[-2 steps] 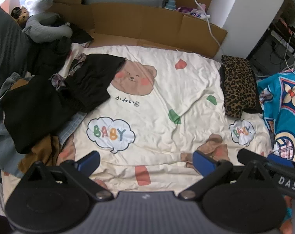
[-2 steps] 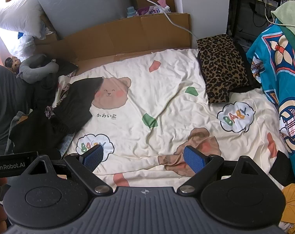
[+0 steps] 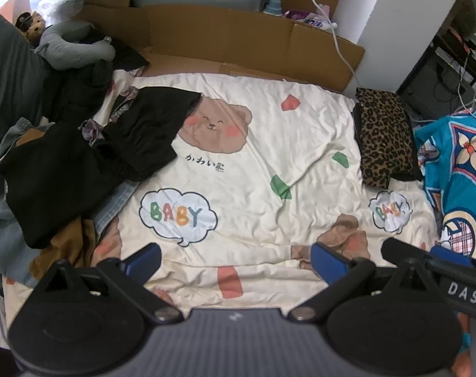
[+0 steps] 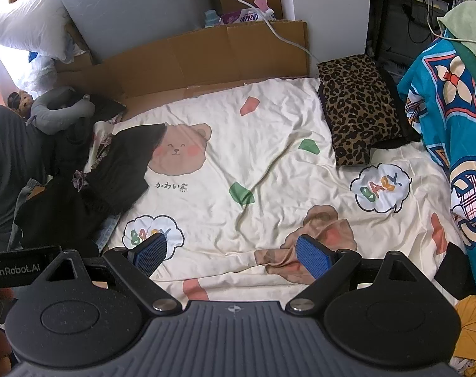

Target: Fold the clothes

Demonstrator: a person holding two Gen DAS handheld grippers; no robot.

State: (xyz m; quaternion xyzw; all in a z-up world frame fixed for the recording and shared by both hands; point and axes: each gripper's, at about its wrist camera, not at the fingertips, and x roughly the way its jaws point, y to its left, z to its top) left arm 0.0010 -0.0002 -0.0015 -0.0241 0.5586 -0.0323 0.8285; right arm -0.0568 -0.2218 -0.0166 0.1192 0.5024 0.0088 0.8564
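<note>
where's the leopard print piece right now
In both views the leopard print piece lies at the bed's far right, on the bear-print sheet beside the blue patterned fabric.

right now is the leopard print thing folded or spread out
Folded. The leopard print garment lies as a compact, thick rectangle at the far right edge of the bear-print sheet, with a black layer showing beneath its edges.

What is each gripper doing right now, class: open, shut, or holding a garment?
Left gripper: open, holding nothing, above the bear-print sheet.
Right gripper: open, holding nothing, above the same sheet.
</note>
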